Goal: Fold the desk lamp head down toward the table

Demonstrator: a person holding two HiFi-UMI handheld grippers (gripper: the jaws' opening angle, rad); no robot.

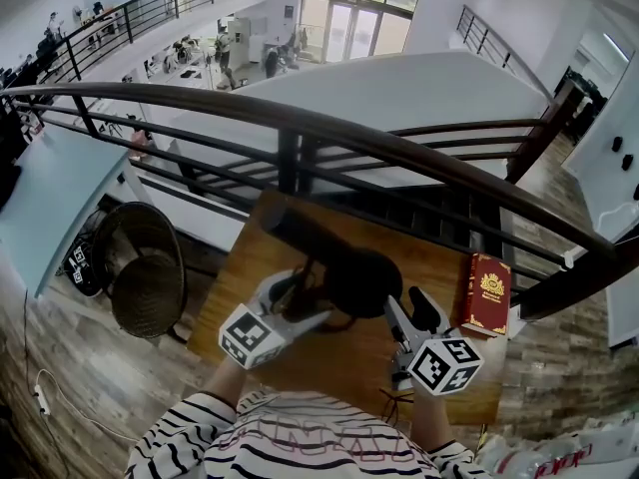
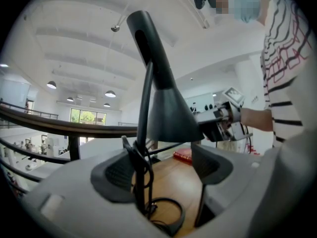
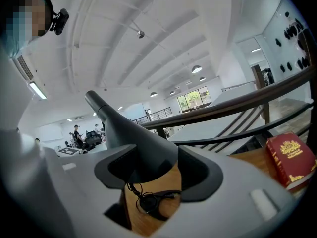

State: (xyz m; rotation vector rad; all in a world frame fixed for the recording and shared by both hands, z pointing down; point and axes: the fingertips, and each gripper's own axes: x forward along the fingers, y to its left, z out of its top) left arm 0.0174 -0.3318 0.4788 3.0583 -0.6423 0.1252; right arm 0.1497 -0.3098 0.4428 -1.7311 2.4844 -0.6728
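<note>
A black desk lamp stands on the wooden table (image 1: 329,362). Its cone-shaped head (image 1: 354,277) hangs over the table's middle, and its arm (image 1: 300,233) slants away to the back left. My left gripper (image 1: 300,292) comes in from the left. In the left gripper view it (image 2: 163,170) is open round the thin lamp stem (image 2: 142,148), which stands close to the left pad, with the head (image 2: 168,113) above. My right gripper (image 1: 411,312) is open at the head's right side. In the right gripper view the head (image 3: 133,138) sits between its (image 3: 158,170) wide jaws.
A red book (image 1: 486,292) lies at the table's right edge. The lamp's coiled black cable (image 3: 151,200) lies on the table under the head. A dark railing (image 1: 399,143) runs just behind the table. A round black fan (image 1: 145,277) stands on the floor to the left.
</note>
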